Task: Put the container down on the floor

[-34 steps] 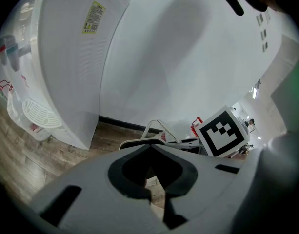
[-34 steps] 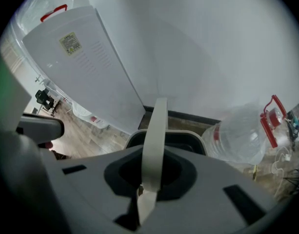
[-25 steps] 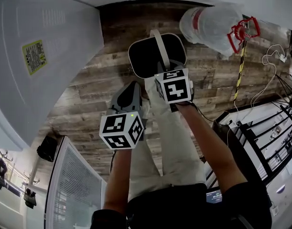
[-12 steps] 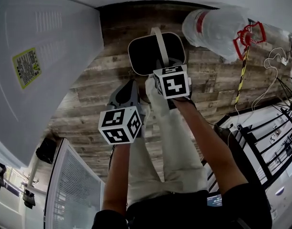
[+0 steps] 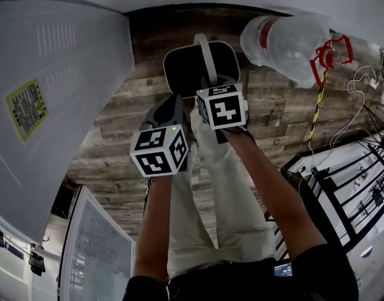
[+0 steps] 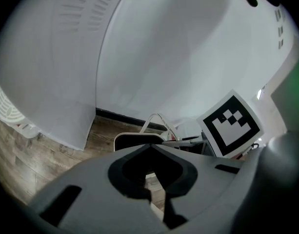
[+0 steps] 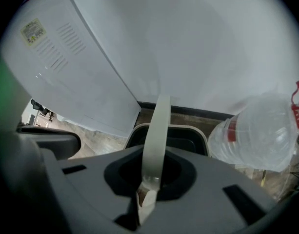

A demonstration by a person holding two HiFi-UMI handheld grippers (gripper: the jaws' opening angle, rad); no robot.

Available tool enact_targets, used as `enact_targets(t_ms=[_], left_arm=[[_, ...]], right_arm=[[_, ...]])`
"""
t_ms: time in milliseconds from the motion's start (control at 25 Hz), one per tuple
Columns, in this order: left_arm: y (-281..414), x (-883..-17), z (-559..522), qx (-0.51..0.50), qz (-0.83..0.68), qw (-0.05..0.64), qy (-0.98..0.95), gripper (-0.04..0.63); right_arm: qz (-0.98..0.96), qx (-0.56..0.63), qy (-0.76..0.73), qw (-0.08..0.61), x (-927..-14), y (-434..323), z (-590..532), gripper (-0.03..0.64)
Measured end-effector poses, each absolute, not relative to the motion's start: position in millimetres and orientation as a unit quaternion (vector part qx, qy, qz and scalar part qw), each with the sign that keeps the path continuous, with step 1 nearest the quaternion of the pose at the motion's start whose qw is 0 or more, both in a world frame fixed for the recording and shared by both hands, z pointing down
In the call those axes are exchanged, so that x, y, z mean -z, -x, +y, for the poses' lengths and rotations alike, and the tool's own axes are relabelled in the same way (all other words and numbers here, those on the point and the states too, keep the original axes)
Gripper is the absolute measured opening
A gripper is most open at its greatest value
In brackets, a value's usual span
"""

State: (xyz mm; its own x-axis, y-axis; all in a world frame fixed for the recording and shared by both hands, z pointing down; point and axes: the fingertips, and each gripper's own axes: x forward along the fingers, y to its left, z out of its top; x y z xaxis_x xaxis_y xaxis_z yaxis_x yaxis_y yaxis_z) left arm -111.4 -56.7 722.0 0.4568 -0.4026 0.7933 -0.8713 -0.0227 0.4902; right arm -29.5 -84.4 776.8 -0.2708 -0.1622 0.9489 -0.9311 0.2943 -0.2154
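A black container (image 5: 182, 71) with a cream rim and a cream bail handle (image 5: 206, 58) hangs over the wooden floor by the wall. My right gripper (image 5: 213, 85) is shut on the top of that handle; in the right gripper view the handle (image 7: 156, 130) runs straight into the jaws (image 7: 147, 196), with the container (image 7: 183, 139) below. My left gripper (image 5: 170, 110) is beside it at the left, holding nothing, its jaws (image 6: 156, 199) close together. The left gripper view shows the container (image 6: 134, 140) ahead.
A big clear water bottle (image 5: 285, 36) with a red carrier (image 5: 329, 50) lies on the floor right of the container. A white appliance (image 5: 54, 93) stands at the left. A striped pole (image 5: 316, 105) and a metal rack (image 5: 348, 168) are at the right.
The right gripper and the hanging container have edged slightly toward the wall. The left gripper has come a little closer to the right one.
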Motion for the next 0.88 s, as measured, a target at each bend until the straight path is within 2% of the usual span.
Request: enact_targets(t_ms=[880], left_arm=[[140, -786, -95, -0.217, -0.491, 0.526, -0.66, 0.017]], right_arm=[[-0.685, -0.409, -0.42, 0.433, -828, 51, -140, 0.031]])
